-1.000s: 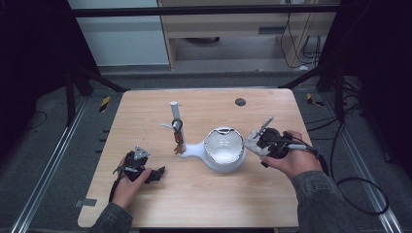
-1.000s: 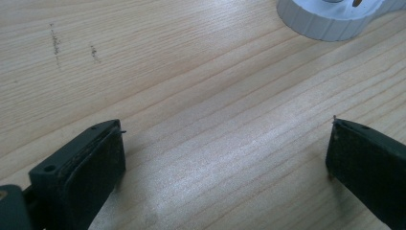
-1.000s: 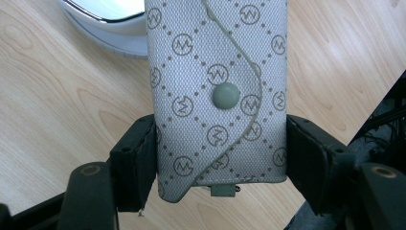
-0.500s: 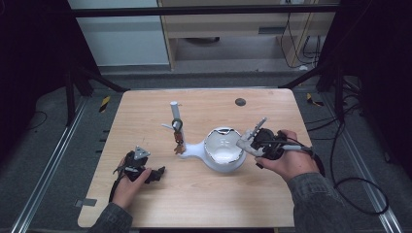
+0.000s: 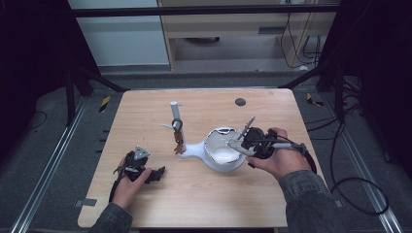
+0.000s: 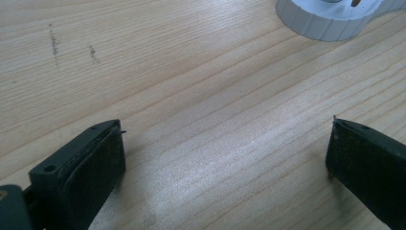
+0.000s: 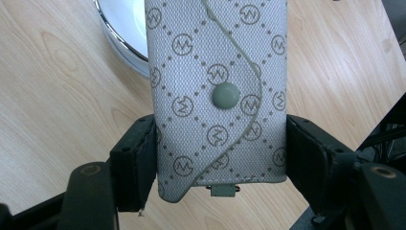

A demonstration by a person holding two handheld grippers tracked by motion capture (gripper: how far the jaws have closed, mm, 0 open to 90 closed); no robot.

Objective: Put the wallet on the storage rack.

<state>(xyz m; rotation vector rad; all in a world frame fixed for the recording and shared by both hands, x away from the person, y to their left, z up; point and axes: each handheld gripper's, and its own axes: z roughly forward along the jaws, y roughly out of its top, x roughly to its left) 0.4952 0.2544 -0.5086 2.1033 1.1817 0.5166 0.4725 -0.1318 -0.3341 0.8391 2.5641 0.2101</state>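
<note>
Two grippers: right gripper point(image 7: 220, 158) at mid-right of high view squeezes grey pouch point(image 7: 218, 96) by sides, over white bowl point(image 5: 221, 150), likely to drop in. Left gripper point(image 6: 225, 158) wide open, empty, waiting at lower left of table point(image 5: 204, 204).

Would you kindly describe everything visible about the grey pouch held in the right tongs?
The pouch looks like woven grey fabric printed with a diamond grid of dots and circled M logos. A curved flap closes with a grey snap, and a small grey tab pokes from its near end. The right tongs clamp its two sides, holding it over the rim of the white bowl.
</note>
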